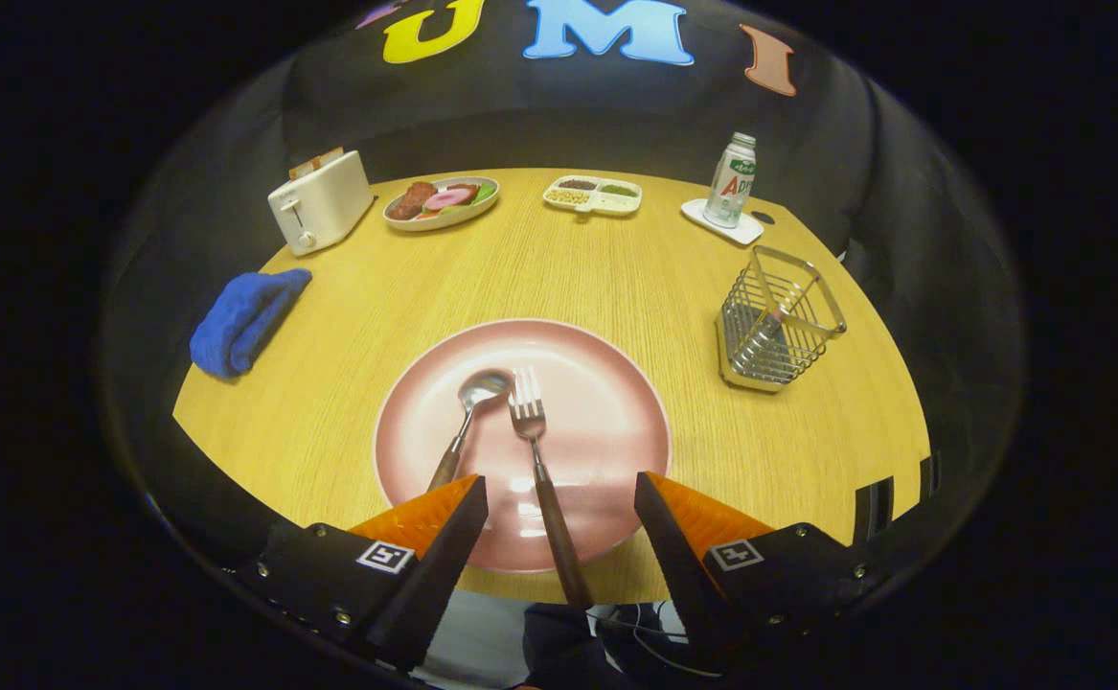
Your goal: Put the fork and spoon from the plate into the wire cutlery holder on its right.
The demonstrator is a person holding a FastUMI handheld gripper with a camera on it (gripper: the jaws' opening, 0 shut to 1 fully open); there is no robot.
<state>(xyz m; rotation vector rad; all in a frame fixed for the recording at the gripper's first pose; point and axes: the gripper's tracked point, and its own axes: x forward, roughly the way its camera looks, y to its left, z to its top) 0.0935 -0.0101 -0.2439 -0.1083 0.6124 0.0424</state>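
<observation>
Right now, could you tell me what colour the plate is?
Pink, fading paler at its centre; gripper view.

Two-finger gripper (559, 479), held open with nothing between. Wedge-shaped fingers (444, 522), broad at the root and tapering forward to sharp tips, flat inner faces turned toward each other. Behind each, a blocky black housing (324, 585) with angular edges and a matte finish. On top of each housing, a small square marker (385, 556), white with a black blocky pattern, one on the left and one on the right. Small silvery screws (343, 618) dotted near the corners of both housings. Low between the two mounts, a thin pale cable (650, 628) curling over dark cloth, too dim to tell as sleeve or other garment
</observation>
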